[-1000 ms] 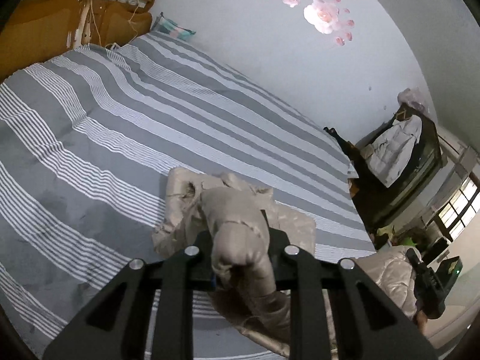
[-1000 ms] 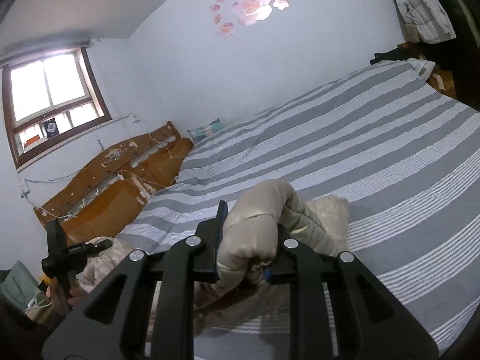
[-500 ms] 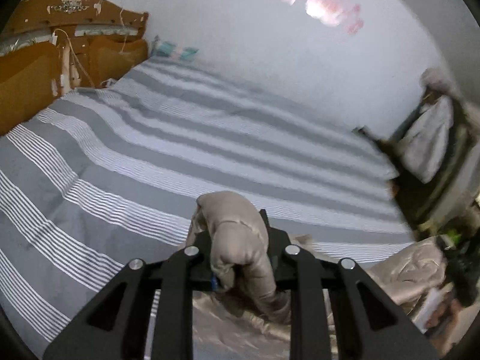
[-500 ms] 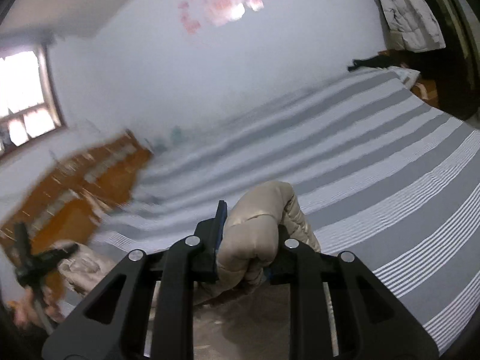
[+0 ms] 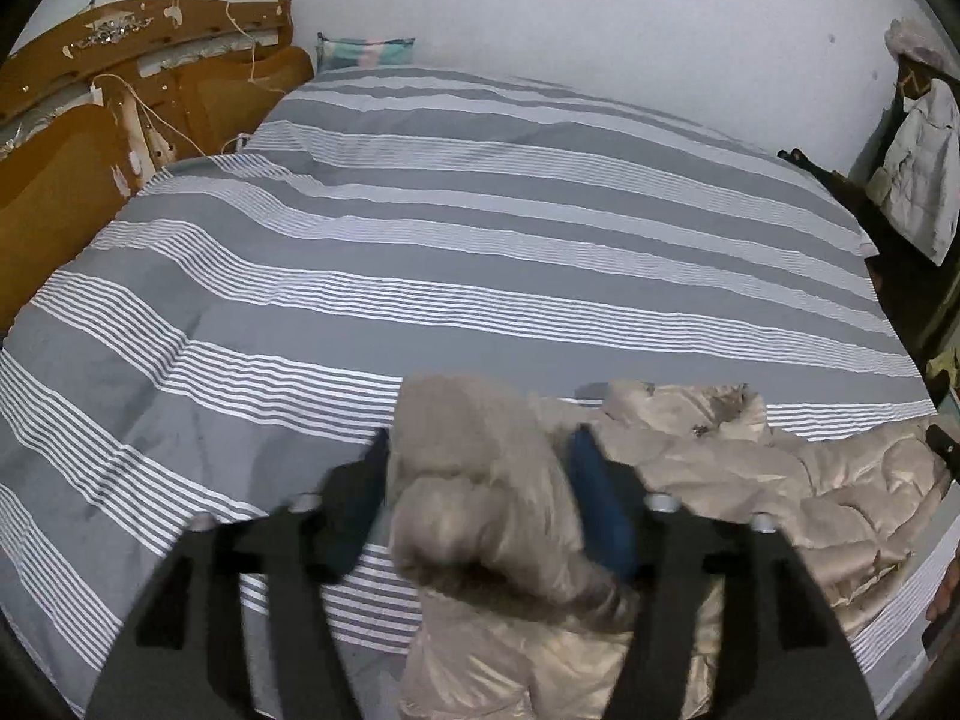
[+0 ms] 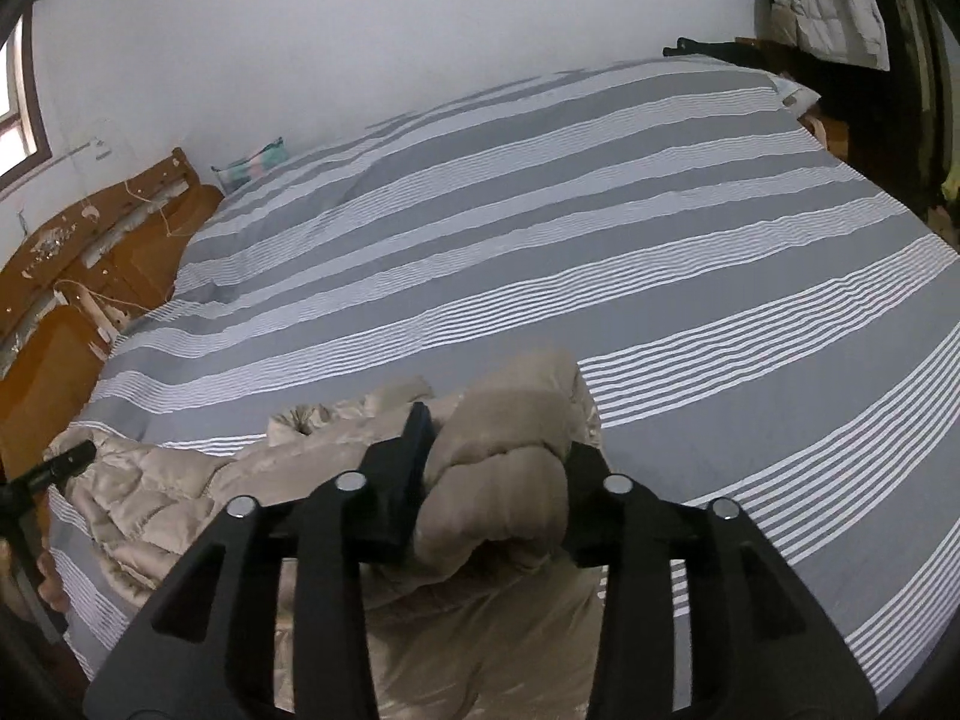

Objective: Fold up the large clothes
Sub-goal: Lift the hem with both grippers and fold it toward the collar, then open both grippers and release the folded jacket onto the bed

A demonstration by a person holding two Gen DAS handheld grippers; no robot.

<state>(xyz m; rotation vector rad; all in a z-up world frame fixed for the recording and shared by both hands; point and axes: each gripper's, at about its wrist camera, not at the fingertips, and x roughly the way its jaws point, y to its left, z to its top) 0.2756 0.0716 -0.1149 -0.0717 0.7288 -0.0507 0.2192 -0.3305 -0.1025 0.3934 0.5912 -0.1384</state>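
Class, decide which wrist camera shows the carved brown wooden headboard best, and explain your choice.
The left wrist view is best: the carved brown wooden headboard fills the upper left corner, its pale ornaments and dangling cords clear. The right wrist view shows the headboard smaller and squeezed against the left edge.

I am viewing a bed (image 5: 480,252) that is stretching away beyond both claws, its grey-and-white striped cover lying smooth. A beige padded jacket (image 5: 750,480) is resting directly on the near edge, spreading between the claws; a small pillow (image 5: 366,51) is lying at the far corner.
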